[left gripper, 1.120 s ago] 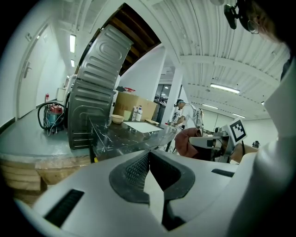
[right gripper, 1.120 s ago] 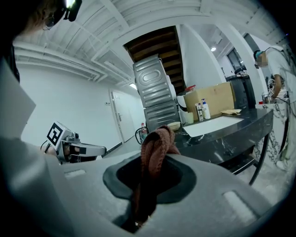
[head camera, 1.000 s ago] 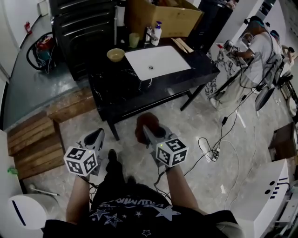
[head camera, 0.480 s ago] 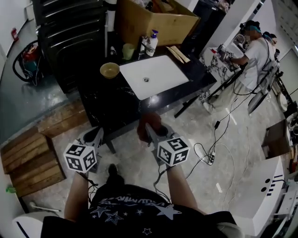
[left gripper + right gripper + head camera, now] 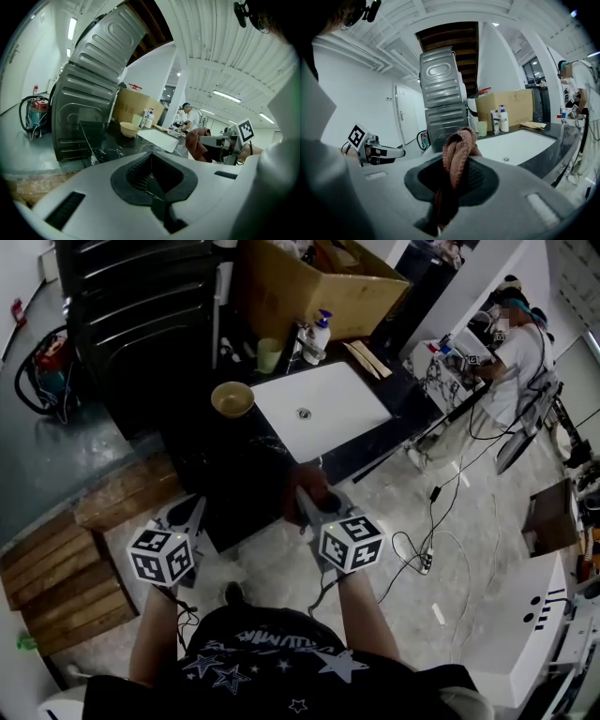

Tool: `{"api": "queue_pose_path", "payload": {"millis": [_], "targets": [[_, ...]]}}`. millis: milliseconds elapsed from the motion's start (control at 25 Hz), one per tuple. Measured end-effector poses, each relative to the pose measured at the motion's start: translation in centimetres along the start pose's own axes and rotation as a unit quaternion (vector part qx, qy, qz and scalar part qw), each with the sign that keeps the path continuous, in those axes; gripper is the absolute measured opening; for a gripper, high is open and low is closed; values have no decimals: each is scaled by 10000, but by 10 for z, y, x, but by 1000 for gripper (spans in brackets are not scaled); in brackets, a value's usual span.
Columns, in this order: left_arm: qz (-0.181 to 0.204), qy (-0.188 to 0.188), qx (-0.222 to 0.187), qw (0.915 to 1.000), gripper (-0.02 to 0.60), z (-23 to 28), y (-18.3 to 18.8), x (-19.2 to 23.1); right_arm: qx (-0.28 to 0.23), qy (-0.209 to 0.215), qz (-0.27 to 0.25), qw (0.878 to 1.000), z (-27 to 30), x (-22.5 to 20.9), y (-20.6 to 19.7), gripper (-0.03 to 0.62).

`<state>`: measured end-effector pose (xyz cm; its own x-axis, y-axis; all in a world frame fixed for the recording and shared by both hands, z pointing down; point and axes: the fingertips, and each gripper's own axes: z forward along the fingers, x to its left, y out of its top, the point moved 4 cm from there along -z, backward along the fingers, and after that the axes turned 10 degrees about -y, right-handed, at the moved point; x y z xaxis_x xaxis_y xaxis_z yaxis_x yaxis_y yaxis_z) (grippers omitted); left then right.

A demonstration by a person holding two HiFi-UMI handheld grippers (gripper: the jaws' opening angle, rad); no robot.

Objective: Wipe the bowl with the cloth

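Cloth [image 5: 458, 147] is being pinched by the right gripper [image 5: 454, 180], blocking its view of the bowl [image 5: 232, 398] at eleven o'clock. The left gripper [image 5: 151, 174] is being pressed together.

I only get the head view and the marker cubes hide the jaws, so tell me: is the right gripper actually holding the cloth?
Observer: Yes. The right gripper is shut on the cloth, which bunches up above the jaws.
Operator: And the left one?
Observer: The left gripper is shut, nothing between its jaws.
Operator: What does its camera see ahead?
Observer: The bowl, upright on the counter, nothing touching it.
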<state>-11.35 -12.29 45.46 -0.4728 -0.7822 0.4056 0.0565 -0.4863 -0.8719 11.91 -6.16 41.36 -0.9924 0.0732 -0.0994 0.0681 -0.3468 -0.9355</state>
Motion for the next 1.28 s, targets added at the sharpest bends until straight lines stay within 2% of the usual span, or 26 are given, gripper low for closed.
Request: {"api": "queue_pose_path", "payload": {"millis": [240,520,680,800,1080,1280], "targets": [[58,-195,110,9997,9,13,10,31,114,-182,-29,9998,24,2,-3,60],[26,-148,119,9998,9,34,21,50,230,-148,-6,9996,54,-13,0,60],[51,34,-16,10000,9,45,34,58,208,141,96,9996,84,-28,13,60],[89,266,-8,9996,9,60,44,67,188,349,-138,9991,112,-46,28,60],[-65,882,-158,9960,9,96,74,85,298,841,-335,9954,175,-77,57,60],[-300,1115,-115,9932,9,123,80,101,334,1162,-384,9919,213,-92,65,60]]}}
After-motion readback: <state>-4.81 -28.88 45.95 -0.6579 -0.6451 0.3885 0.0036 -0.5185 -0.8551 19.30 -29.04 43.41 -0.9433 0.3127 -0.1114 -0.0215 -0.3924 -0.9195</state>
